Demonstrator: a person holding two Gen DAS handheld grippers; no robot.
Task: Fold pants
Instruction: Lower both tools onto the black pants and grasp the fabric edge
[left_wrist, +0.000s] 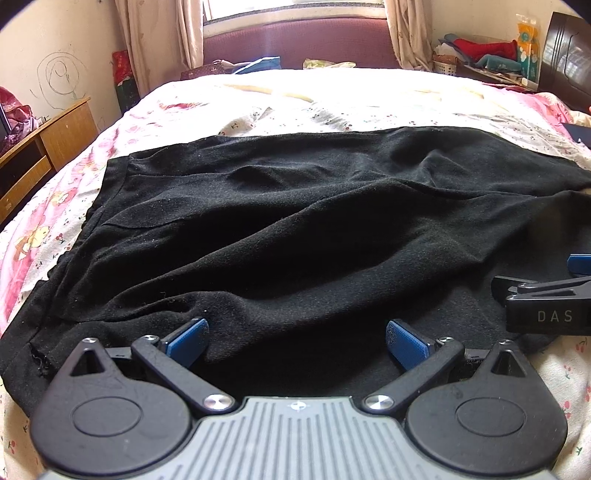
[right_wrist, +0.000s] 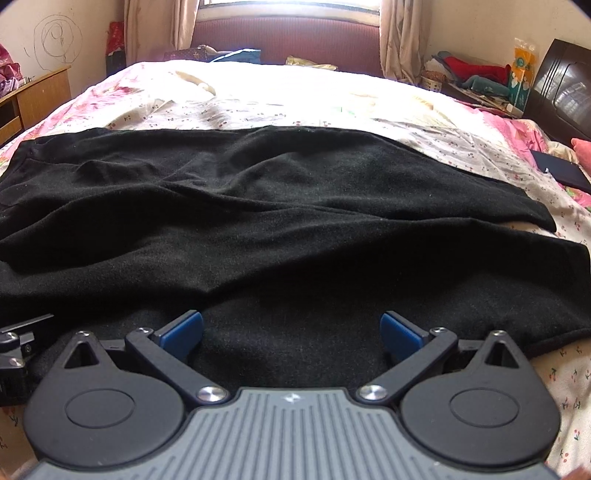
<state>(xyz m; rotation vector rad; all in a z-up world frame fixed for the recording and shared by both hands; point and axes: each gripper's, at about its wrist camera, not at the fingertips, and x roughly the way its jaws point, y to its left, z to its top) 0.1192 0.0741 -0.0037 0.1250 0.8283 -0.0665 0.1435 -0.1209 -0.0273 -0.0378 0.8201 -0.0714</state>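
Pants (left_wrist: 295, 221) lie spread across the bed (left_wrist: 258, 103), rumpled, one leg lapped over the other. Our left gripper (left_wrist: 295, 338) and right gripper (right_wrist: 291, 332) gape wide at the near edge, gripping nothing. We judge most folds remain.

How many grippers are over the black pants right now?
2. The left gripper is open at the pants' near edge; the right gripper is open beside it, further right on the same edge. Neither has cloth pinched.
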